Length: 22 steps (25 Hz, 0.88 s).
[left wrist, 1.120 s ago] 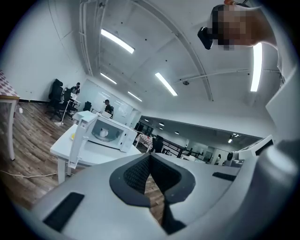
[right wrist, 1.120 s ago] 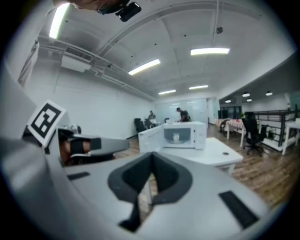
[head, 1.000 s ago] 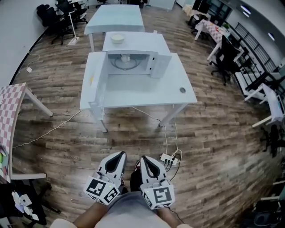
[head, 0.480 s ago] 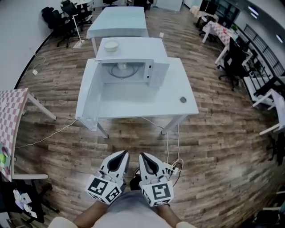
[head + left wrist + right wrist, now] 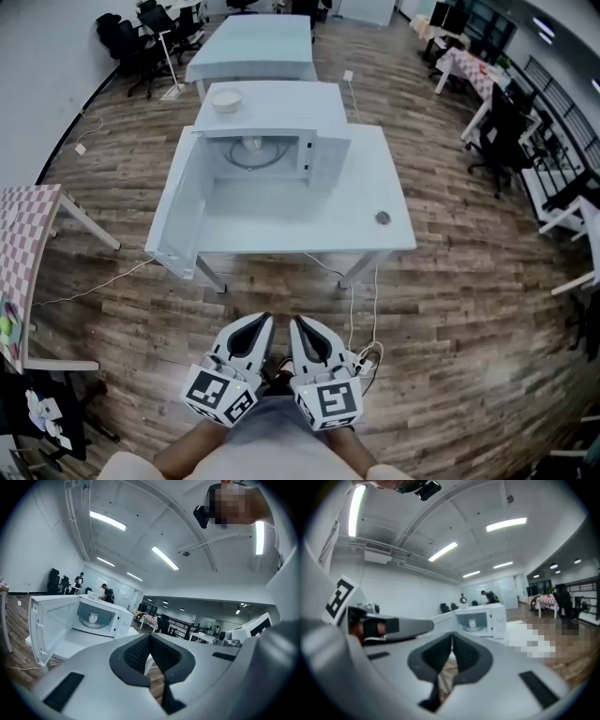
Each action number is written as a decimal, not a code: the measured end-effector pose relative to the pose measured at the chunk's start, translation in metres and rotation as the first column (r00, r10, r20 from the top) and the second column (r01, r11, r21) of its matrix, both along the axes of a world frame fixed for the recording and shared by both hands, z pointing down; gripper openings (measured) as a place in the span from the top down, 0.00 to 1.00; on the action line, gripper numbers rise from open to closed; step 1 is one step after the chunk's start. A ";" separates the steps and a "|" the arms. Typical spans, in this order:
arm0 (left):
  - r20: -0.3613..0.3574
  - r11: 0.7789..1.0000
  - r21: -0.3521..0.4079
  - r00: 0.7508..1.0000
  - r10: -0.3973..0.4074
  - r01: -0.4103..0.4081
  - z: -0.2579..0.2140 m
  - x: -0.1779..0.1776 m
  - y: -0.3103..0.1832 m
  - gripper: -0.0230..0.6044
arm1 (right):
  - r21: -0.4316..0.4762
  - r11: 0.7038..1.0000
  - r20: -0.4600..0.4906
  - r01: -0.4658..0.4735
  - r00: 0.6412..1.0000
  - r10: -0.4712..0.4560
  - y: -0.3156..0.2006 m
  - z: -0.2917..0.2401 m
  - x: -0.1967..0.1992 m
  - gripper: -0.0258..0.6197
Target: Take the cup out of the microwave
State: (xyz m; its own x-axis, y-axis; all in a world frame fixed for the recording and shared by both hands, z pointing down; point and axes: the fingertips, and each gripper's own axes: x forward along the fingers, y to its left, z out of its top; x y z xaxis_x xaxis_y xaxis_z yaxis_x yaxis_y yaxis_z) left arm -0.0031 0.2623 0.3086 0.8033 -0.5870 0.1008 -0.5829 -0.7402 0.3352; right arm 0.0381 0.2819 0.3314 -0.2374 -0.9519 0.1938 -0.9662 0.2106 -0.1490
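Observation:
A white microwave (image 5: 272,141) stands on a white table (image 5: 291,211), its door (image 5: 173,211) swung wide open to the left. A white cup (image 5: 251,145) sits on the turntable inside, also seen as the cup (image 5: 93,617) and the cup (image 5: 472,623) in the gripper views. My left gripper (image 5: 260,323) and right gripper (image 5: 301,324) are side by side low in the head view, well short of the table over the wooden floor. Both are shut and hold nothing. Their closed tips show as the left gripper (image 5: 150,637) and the right gripper (image 5: 452,637).
A pale bowl (image 5: 225,99) rests on top of the microwave. The table has a round cable hole (image 5: 382,217). A power strip (image 5: 364,357) and cables lie on the floor by my feet. A checkered table (image 5: 23,244) stands left, office chairs (image 5: 502,131) right.
The table and microwave have come nearer and sit a little lower in the head view. Both grippers stay shut, side by side, carried forward together.

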 end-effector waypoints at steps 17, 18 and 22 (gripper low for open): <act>-0.009 1.000 -0.024 1.000 -0.014 0.014 0.014 0.022 -0.067 0.94 | -0.046 0.998 -0.005 0.034 0.999 -0.035 -0.062 0.016 0.016 0.92; -0.012 0.999 -0.026 1.000 -0.018 0.018 0.014 0.023 -0.074 0.94 | -0.046 0.998 -0.006 0.038 0.999 -0.038 -0.069 0.017 0.017 0.92; -0.016 0.999 -0.034 0.999 -0.034 0.033 0.016 0.021 -0.103 0.94 | -0.057 0.997 -0.007 0.057 0.998 -0.057 -0.098 0.019 0.015 0.92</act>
State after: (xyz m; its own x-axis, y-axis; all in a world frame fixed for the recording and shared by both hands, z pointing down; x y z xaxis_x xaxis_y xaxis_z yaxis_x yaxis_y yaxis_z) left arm 0.0179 0.1594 0.3242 0.7849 -0.6101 0.1080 -0.6015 -0.7084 0.3693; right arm 0.0528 0.1838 0.3509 -0.2890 -0.9242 0.2498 -0.9541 0.2568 -0.1539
